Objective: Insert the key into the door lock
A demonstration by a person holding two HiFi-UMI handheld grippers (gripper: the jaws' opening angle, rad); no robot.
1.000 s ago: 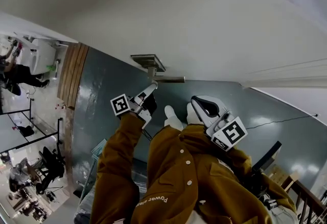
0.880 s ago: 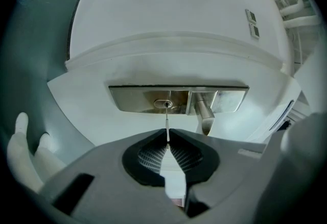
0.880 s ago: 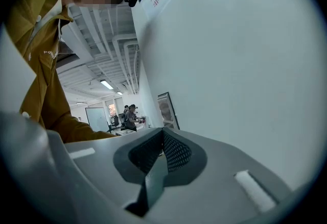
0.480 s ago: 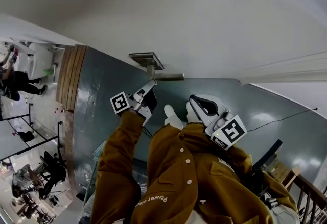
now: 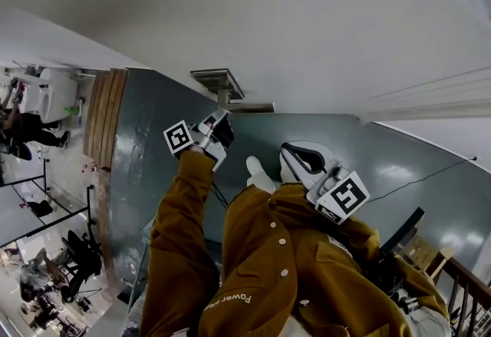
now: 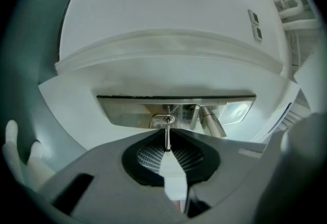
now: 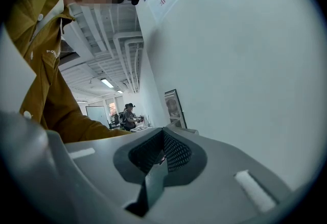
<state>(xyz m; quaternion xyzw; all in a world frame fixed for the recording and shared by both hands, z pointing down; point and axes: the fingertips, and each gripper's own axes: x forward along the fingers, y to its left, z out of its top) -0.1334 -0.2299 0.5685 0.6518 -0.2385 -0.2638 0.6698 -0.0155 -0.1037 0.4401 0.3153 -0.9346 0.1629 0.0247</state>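
Observation:
My left gripper (image 6: 167,152) holds a thin metal key (image 6: 167,139) by its head. The key's blade points straight at the keyhole (image 6: 163,119) in the steel lock plate (image 6: 127,110), and its tip is in or right at the slot. The jaws have just been opening slightly, with the key still between them. In the head view the left gripper (image 5: 219,124) sits just below the lock plate (image 5: 217,82), beside the lever handle (image 5: 249,107). My right gripper (image 5: 295,159) hangs back near my chest, shut, with nothing in it (image 7: 162,154).
The white door (image 5: 307,28) fills the upper head view, above a grey-green floor (image 5: 146,143). The lever handle (image 6: 212,122) juts out right of the keyhole. A person (image 7: 127,113) stands far off in the room behind, and a wooden railing (image 5: 460,289) is at the lower right.
My left gripper has moved closer to the lock plate with the key. The right gripper has stayed where it was.

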